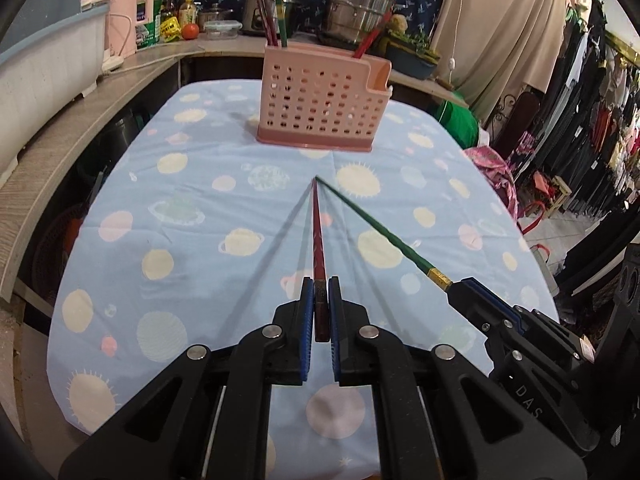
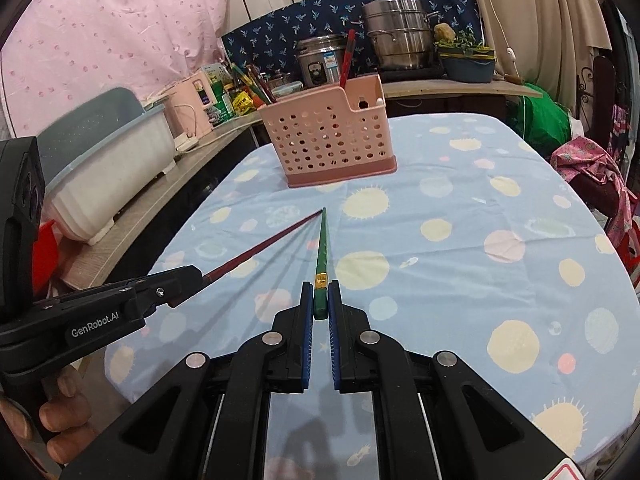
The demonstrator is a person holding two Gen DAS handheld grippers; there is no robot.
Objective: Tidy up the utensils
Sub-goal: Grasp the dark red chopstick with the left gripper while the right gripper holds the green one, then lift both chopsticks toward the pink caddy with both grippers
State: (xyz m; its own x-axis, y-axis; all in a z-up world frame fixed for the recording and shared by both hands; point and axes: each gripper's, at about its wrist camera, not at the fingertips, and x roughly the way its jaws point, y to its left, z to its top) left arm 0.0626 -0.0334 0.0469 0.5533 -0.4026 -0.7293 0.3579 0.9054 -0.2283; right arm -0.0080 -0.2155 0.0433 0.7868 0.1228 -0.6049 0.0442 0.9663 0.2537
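So the pink holder [image 1: 324, 100] with all the round holes sits toward the far end of the table [image 1: 200, 208], on the blue cloth with the suns and planets. It's got a few chopsticks standing in it already: a couple of red ones and a green one [image 1: 282, 20] at the left end, plus one more red one [image 1: 370, 42] leaning out of the right part. Can't really tell how the inside is split up. Behind it on the counter there's a steel steamer pot [image 2: 400, 34] and a rice cooker [image 2: 322, 60], and a big white tub [image 2: 112, 168] off to the left. Now the hands: left gripper [image 1: 321, 300] is clamped shut on the thick end of a red chopstick [image 1: 317, 232], right gripper [image 2: 320, 300] is clamped on a green chopstick [image 2: 322, 248] the same way, right by its gold band. Both are held low over the cloth, pointing at the holder, angled inward so the two tips meet or nearly meet just short of the holder's base.
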